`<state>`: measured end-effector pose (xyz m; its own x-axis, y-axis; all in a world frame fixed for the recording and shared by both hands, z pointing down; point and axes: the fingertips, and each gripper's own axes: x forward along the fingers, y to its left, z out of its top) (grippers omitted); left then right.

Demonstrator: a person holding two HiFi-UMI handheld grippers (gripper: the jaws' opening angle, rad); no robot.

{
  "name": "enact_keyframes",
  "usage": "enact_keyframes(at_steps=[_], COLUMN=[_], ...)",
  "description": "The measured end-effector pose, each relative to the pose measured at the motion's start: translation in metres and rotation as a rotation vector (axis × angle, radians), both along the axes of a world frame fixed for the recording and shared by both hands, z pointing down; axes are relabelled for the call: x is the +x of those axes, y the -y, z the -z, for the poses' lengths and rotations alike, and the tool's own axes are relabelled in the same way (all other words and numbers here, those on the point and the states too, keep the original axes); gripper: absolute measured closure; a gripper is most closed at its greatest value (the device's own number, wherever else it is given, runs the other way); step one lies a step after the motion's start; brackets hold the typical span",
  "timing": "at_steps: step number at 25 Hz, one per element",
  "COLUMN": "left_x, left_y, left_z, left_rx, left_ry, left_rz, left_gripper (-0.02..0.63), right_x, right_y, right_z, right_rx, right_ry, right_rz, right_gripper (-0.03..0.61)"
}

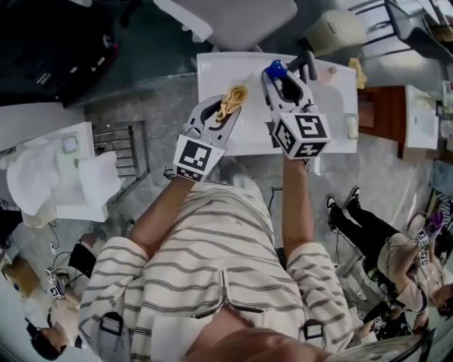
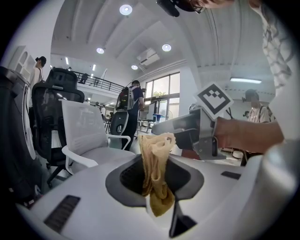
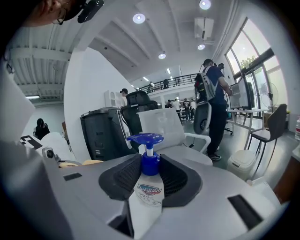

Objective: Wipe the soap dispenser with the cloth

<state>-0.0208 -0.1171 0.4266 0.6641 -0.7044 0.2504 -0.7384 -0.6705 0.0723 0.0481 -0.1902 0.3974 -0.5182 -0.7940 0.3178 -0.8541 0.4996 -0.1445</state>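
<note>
A white bench [image 1: 248, 138] lies below both tools and runs on past their tips. Beyond its far edge, ahead of the left tool [image 1: 230, 106], stands a pale office chair [image 1: 233, 21]. Ahead and to the right of the right tool [image 1: 287, 83] sits a white bin [image 1: 340, 28]; its lid is down, so its contents cannot be seen.

The two tools are side by side over the bench, near each other but apart, each with a marker cube at its back end.

The right tool [image 3: 150, 180] is clenched on the soap dispenser [image 3: 149, 190]. Its dark ribbed pads press on both sides of the blue collar and the top of the white body. The bottle stands upright between them, with the blue pump head [image 3: 145, 138] just above the pads. The body is opaque, so how much soap it holds cannot be told. From above, only the blue pump [image 1: 275, 68] shows at the tool's tip.

The left tool [image 2: 157, 180] is clamped on the cloth [image 2: 157, 159], a crumpled tan strip. It sticks up past the pads, and a short end hangs below them. From above, the cloth [image 1: 233, 99] bunches at that tool's tip, just left of the dispenser and not touching it.
</note>
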Motion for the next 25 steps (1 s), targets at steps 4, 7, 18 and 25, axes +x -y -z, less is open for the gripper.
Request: enact_keyframes(at_steps=[4, 7, 18, 25], left_x=[0.007, 0.014, 0.025, 0.039], left_y=[-0.006, -0.010, -0.012, -0.015], left_z=[0.006, 0.013, 0.041, 0.053], left_rx=[-0.004, 0.009, 0.071, 0.107], left_ry=[-0.011, -0.005, 0.004, 0.006], left_rz=[-0.058, -0.099, -0.158, -0.194], left_gripper=[0.520, 0.520, 0.520, 0.520], right_x=[0.001, 0.000, -0.009, -0.005], right_y=[-0.009, -0.015, -0.036, -0.040], right_z=[0.014, 0.026, 0.058, 0.069], right_rx=[0.003, 0.012, 0.053, 0.070], right_ry=[0.007, 0.008, 0.000, 0.004], right_rz=[0.011, 0.020, 0.036, 0.004], right_gripper=[0.453, 0.453, 0.453, 0.453])
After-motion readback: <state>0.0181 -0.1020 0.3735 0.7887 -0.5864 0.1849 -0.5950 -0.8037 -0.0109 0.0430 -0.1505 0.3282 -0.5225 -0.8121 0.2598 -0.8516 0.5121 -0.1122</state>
